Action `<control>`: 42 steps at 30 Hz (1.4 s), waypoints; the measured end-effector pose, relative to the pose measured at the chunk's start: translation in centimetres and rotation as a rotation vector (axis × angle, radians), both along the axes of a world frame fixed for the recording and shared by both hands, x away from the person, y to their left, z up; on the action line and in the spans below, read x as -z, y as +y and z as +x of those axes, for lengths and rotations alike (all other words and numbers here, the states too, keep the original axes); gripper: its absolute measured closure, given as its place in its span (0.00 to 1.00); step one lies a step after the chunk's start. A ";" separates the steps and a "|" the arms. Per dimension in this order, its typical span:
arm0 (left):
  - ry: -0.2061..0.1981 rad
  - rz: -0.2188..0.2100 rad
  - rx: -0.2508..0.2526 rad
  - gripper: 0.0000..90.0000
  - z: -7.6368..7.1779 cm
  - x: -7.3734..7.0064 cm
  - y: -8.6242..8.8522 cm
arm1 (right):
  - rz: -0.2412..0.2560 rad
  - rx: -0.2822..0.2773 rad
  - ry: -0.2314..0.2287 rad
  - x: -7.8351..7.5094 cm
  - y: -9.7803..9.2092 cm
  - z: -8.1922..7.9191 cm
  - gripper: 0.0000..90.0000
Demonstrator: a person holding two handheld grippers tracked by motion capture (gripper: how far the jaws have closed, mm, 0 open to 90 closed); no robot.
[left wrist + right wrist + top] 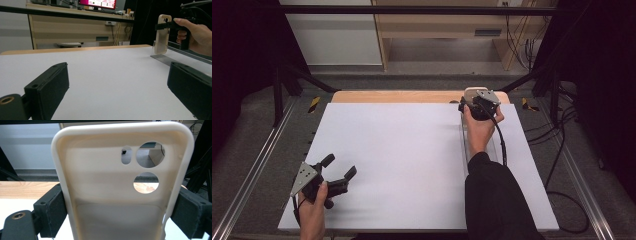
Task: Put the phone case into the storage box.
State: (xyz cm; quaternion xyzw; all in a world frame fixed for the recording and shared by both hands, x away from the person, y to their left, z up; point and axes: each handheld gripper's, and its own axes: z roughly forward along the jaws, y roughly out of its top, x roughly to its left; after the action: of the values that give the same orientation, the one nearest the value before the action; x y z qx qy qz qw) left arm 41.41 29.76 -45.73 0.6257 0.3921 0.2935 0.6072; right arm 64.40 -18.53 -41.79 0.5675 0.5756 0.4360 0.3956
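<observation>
Right gripper [472, 102]: your jaws press on both long sides of the cream-coloured soft plastic phone case [122, 185], holding it upright at the far right of the white table sheet [412, 160].
Phone case: its lower end touches or hangs just over a clear strip [162, 59] along the right edge; its cut-outs sit at the top.
Left gripper [339, 170]: your jaws stand wide apart with nothing between them, near the sheet's front left corner.
Open room: the sheet's whole middle lies bare between your hands.
Edges: a wooden board [412, 96] shows beyond the far edge.
Writing: the far pink screen [100, 3] is too small to read.
</observation>
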 end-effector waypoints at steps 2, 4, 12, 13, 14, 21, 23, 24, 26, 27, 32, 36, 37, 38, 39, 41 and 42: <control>0.000 0.000 0.000 0.04 0.0 0.0 0.0 | 0.003 0.005 0.001 0.1 -0.1 0.0 0.13; 0.000 0.000 0.000 0.04 0.0 0.0 0.0 | 0.003 0.005 0.010 0.3 -0.1 -0.1 0.13; -0.001 0.002 0.000 0.04 0.0 0.0 0.0 | 0.003 0.001 0.016 0.6 0.0 -0.2 0.13; -0.001 0.002 0.000 0.04 0.0 0.0 0.0 | 0.002 0.000 0.016 0.7 0.0 -0.2 0.13; -0.001 0.001 0.001 0.04 0.0 0.0 0.0 | 0.004 0.000 0.017 0.7 0.0 -0.2 0.13; -0.002 0.005 0.004 0.04 0.0 0.0 -0.1 | 0.007 0.005 0.030 1.0 -0.1 -0.3 0.13; -0.002 0.006 0.004 0.04 0.0 0.0 -0.1 | 0.007 0.003 0.031 1.0 -0.1 -0.3 0.13; -0.002 0.005 0.004 0.04 0.0 0.0 -0.1 | 0.007 0.002 0.031 1.0 -0.1 -0.3 0.13; -0.003 0.008 0.006 0.04 0.0 0.0 -0.1 | 0.006 0.002 0.030 1.0 -0.1 -0.3 0.13; -0.002 0.007 0.005 0.04 0.0 0.0 -0.1 | 0.003 0.001 0.030 1.0 -0.1 -0.3 0.13; -0.002 0.008 0.006 0.04 0.0 0.0 -0.1 | 0.005 0.000 0.031 1.0 -0.1 -0.2 0.13; -0.005 0.004 0.005 0.04 0.0 -0.1 0.0 | 0.010 -0.003 0.035 1.0 -0.1 -0.2 0.13; -0.008 0.013 0.000 0.04 0.0 -0.1 0.1 | 0.008 -0.004 0.038 1.0 -0.2 -0.2 0.13; -0.009 0.013 0.000 0.04 -0.1 -0.1 0.1 | 0.010 -0.003 0.036 1.0 -0.1 -0.1 0.12; -0.006 0.009 0.008 0.04 0.0 -0.1 0.0 | 0.007 -0.002 0.038 1.0 -0.1 -0.1 0.12; -0.006 0.006 0.008 0.04 0.0 -0.1 0.0 | 0.007 -0.002 0.037 1.0 -0.1 -0.1 0.12; -0.006 0.007 0.009 0.04 0.0 -0.1 -0.1 | 0.008 -0.003 0.037 1.0 -0.1 -0.1 0.12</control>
State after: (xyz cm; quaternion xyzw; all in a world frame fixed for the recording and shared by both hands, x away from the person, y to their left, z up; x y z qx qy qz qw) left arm 41.36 29.70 -45.68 0.6286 0.3865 0.2942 0.6074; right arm 64.30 -18.60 -42.82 0.5762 0.5821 0.4282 0.3818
